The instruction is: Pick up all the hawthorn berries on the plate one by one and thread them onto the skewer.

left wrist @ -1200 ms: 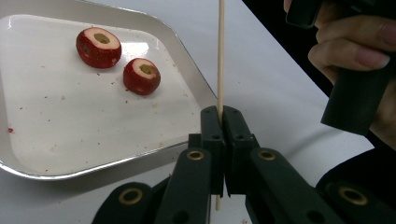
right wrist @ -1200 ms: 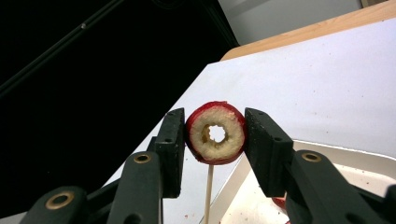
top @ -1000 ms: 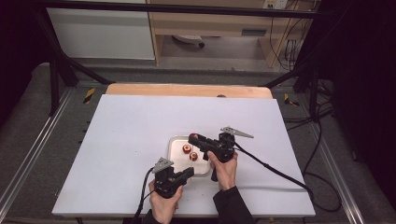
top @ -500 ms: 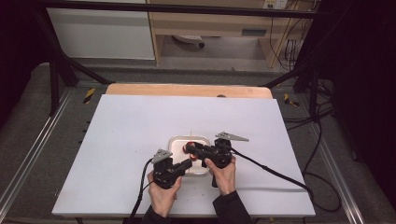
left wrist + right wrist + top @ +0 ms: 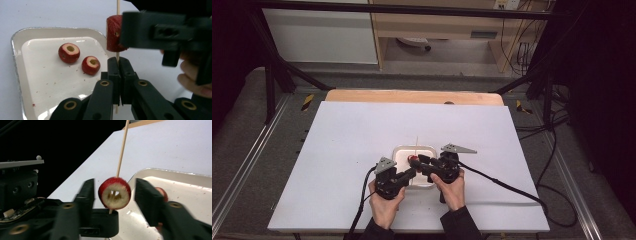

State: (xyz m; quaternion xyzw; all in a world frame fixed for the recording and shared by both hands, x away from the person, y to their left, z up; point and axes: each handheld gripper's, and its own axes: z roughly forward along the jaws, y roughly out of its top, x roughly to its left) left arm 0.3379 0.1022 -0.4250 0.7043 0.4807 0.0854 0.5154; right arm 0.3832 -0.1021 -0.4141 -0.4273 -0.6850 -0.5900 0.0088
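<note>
Left gripper view: the left gripper has its two jaws pressed together on one thin wooden skewer, which stands upright between them. One red cored fruit piece is threaded on the skewer just above the jaws. The right gripper has its jaws on either side of that piece with a gap on both sides; they have just been opening, and the pads do not press on it. In the high view both grippers meet over the near edge of one white tray, which lies on the white table. Two more cored red pieces lie side by side in the tray, apart from each other.
</note>
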